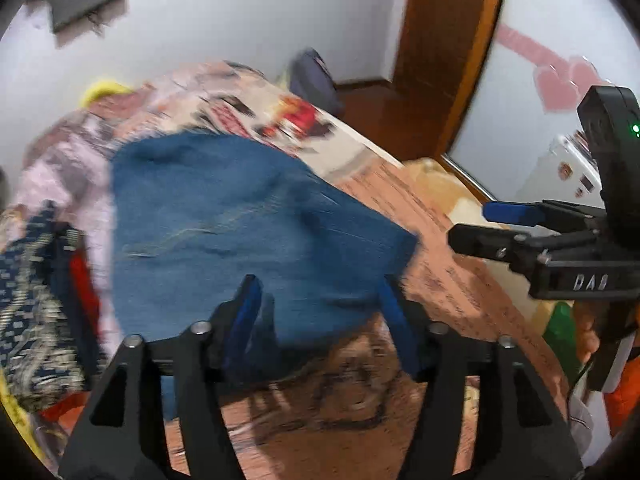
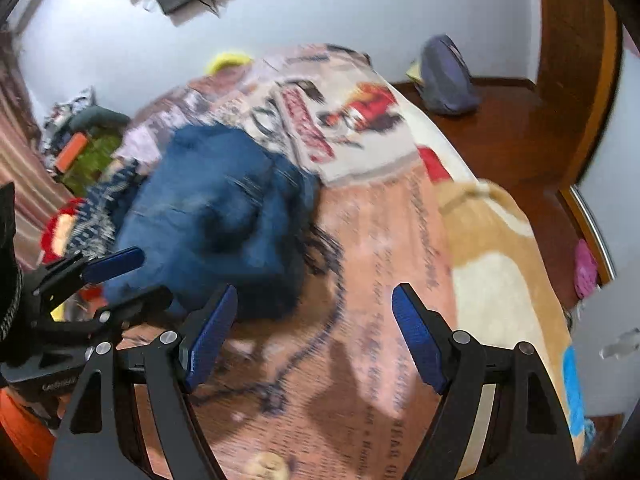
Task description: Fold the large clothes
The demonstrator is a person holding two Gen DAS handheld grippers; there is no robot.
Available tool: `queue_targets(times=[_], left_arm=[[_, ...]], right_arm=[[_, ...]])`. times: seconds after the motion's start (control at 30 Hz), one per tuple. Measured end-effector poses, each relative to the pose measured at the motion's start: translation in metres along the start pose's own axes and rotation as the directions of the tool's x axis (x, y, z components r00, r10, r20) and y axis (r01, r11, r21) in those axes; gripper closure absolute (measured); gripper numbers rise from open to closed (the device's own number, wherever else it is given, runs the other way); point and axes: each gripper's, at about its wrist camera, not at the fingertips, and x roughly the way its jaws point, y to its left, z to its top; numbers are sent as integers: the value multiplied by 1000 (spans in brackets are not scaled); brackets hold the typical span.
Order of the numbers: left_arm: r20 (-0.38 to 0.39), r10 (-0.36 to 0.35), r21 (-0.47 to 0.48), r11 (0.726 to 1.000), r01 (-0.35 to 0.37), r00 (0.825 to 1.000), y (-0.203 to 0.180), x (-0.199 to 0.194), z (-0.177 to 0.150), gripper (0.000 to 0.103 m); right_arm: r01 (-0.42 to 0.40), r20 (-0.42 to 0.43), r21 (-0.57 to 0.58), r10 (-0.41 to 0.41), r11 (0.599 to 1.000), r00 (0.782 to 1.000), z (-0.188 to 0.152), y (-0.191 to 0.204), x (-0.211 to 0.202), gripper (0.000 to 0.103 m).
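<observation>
A large blue denim garment (image 1: 240, 224) lies folded on the bed; it also shows in the right wrist view (image 2: 216, 208). Both views are blurred by motion. My left gripper (image 1: 320, 304) is open and empty, its blue pads (image 1: 246, 316) hovering just above the garment's near edge. My right gripper (image 2: 312, 336) is open and empty over the peach bedspread, to the right of the garment. In the left wrist view the right gripper (image 1: 476, 224) shows at the right edge, jaws apart. In the right wrist view the left gripper (image 2: 132, 276) shows at the left edge.
The bed has a peach printed bedspread (image 2: 392, 264) and a cartoon-print sheet (image 2: 340, 120). A pile of patterned clothes (image 1: 36, 280) lies left of the denim. A tan blanket (image 2: 492, 248) hangs at the bed's right side. A dark bag (image 2: 448, 76) sits on the wooden floor near the door.
</observation>
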Motion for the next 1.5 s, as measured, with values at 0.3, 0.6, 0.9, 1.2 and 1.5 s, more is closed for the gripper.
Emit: queue_targets(times=[0.3, 0.6, 0.9, 1.2, 1.5], left_arm=[[4, 221, -128, 967, -218, 975, 86, -12, -13, 18], [-86, 165, -223, 958, -180, 983, 117, 22, -58, 11], [-67, 205, -227, 950, -215, 977, 107, 5, -70, 10], [-5, 283, -192, 941, -278, 959, 124, -16, -41, 10], [-76, 92, -298, 948, -110, 993, 162, 30, -15, 10]], right_arm=[[-42, 15, -115, 44, 992, 999, 29, 58, 28, 26], [-52, -149, -13, 50, 999, 988, 12, 18, 79, 26], [29, -131, -56, -36, 998, 991, -6, 26, 59, 26], [25, -41, -172, -33, 985, 999, 19, 55, 43, 24], [-118, -145, -84, 105, 989, 984, 47, 45, 92, 24]])
